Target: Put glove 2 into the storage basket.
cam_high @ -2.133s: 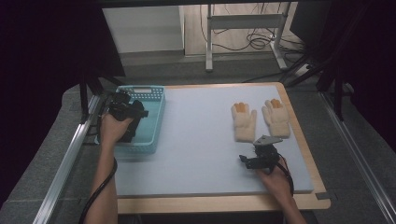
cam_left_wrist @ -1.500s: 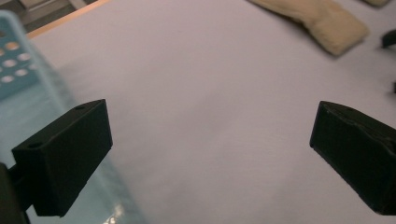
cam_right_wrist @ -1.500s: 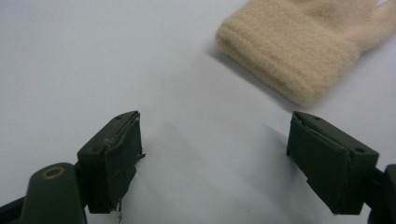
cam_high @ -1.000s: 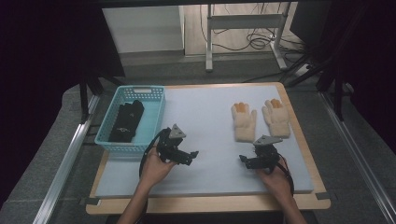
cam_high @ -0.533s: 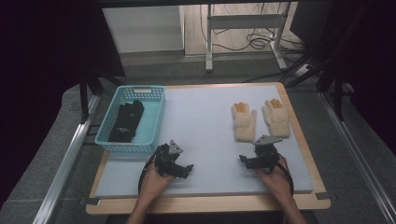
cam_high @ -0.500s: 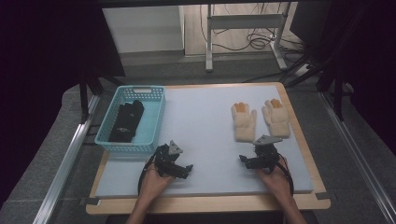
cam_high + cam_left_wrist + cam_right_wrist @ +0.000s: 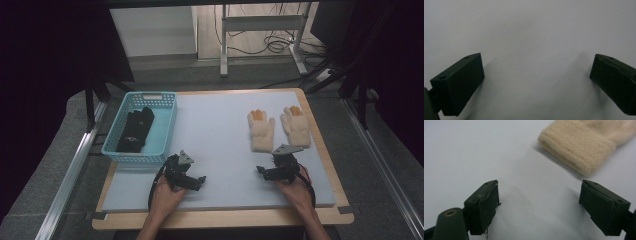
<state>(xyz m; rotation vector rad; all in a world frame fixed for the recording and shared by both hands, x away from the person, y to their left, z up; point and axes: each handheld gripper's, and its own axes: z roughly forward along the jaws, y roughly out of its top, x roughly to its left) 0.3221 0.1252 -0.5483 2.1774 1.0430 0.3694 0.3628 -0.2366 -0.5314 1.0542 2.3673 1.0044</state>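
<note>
Left gripper point(image 7: 192, 181) rests low on the pale surface point(image 7: 220, 135) near its front edge, jaws spread wide, nothing between them. Right gripper point(image 7: 266, 172) likewise wide open and empty, just short of the cuff of the nearer beige glove point(image 7: 262, 131). Second glove point(image 7: 296, 125) lies beside it. Basket point(image 7: 161, 136) at left holds dark gloves point(image 7: 136, 130).

Two cream knit gloves point(image 7: 279, 128) with orange fingertips lie flat, side by side, fingers pointing away, on the table's far right.
</note>
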